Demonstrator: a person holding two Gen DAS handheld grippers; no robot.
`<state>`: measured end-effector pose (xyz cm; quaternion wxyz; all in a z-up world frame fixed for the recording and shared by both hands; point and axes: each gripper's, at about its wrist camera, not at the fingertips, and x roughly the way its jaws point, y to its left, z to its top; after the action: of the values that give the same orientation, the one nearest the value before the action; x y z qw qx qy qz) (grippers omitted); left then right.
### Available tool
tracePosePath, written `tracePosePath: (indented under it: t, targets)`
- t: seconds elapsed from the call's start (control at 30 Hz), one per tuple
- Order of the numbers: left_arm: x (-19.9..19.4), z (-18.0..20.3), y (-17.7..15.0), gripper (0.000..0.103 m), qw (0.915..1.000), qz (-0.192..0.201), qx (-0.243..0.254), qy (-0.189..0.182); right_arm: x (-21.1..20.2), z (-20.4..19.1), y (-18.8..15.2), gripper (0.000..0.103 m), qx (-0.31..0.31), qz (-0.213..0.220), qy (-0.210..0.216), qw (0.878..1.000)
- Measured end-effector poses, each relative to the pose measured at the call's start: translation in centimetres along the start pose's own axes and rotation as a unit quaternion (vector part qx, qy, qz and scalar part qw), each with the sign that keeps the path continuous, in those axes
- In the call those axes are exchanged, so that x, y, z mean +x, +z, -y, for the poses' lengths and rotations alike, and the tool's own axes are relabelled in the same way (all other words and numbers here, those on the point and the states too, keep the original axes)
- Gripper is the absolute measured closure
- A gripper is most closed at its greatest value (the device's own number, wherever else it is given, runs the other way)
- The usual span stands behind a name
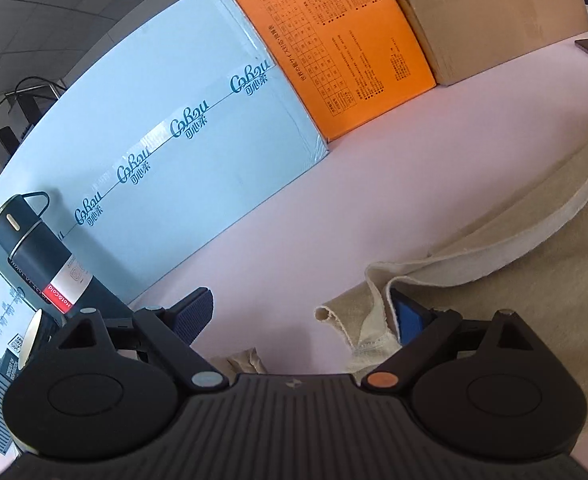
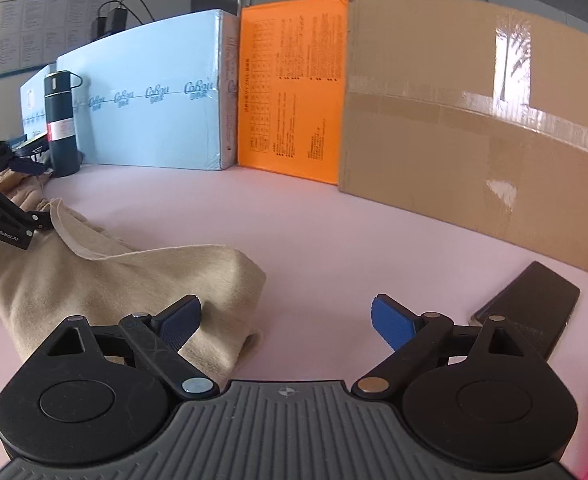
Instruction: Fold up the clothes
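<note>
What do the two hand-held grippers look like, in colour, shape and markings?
Both look the same: the left hand-held gripper and the right hand-held gripper have a black ribbed body, two round black discs with triangular cut-outs, black link arms and blue ribbed pads. Each has one silver-blue and one orange or brass pivot cap. From the right wrist view, white "GenRobot.AI" lettering shows on the left one. No cables or sleeves show.

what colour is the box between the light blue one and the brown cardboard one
Bright orange box with black printed text and tables; clearest in the right wrist view.
</note>
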<state>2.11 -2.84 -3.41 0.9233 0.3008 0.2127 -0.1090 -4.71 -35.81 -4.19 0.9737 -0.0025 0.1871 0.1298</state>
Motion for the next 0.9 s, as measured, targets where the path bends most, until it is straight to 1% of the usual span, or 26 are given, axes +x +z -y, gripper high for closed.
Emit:
tracePosePath:
  t: [0.03,0.1,0.17,0.27,0.4,0.5,0.6,0.7,0.73,0.77,0.83,0.9]
  targets:
    - [0.2,-0.2,0.1,0.009,1.0,-0.004,-0.005,0.0,0.1,0.0,0.0,0.01,0.001,-0.001,-0.002,1.0]
    - [0.8,-1.0,0.2,0.0,0.9994,-0.023,-0.023,-0.01,0.3,0.1,0.1,0.006,0.005,-0.005,-0.005,1.0]
    - [1.6,-1.8,0.2,0.0,0.9978,-0.044,-0.044,-0.023,0.7,0.5,0.1,0.005,0.017,-0.014,-0.004,1.0]
    - [2.4,-3.2,0.0,0.0,0.9932,-0.06,-0.091,-0.038,0.9,1.5,0.0,0.004,0.045,-0.023,-0.005,0.999]
    - [3.3,-4.5,0.0,0.0,0.9823,-0.073,-0.165,-0.05,0.7,2.9,-0.3,0.001,0.09,-0.016,-0.001,0.996]
    - [3.4,-5.4,-0.7,0.0,0.9739,-0.073,-0.204,-0.066,0.1,3.9,-0.5,0.0,0.12,-0.001,0.007,0.993]
    - [3.1,-6.1,-2.1,0.0,0.9638,-0.042,-0.246,-0.094,-0.5,4.5,-0.8,0.0,0.143,0.017,0.011,0.99]
    - [2.9,-6.5,-3.0,0.0,0.9586,-0.047,-0.259,-0.109,-1.0,4.9,-0.9,0.0,0.156,0.032,0.018,0.987]
    - [2.7,-6.8,-3.2,0.0,0.9559,-0.043,-0.267,-0.115,-1.1,5.0,-0.9,0.0,0.159,0.035,0.018,0.986]
    - [2.5,-7.3,-3.4,0.0,0.9505,-0.041,-0.283,-0.122,-1.1,5.0,-1.0,0.0,0.161,0.036,0.017,0.986]
    - [2.2,-8.8,-4.0,0.0,0.934,-0.035,-0.327,-0.141,-1.1,5.2,-1.0,0.0,0.165,0.036,0.019,0.985]
    - [2.0,-10.5,-4.9,0.0,0.9115,-0.025,-0.38,-0.156,-1.0,5.3,-1.1,0.0,0.168,0.035,0.02,0.985]
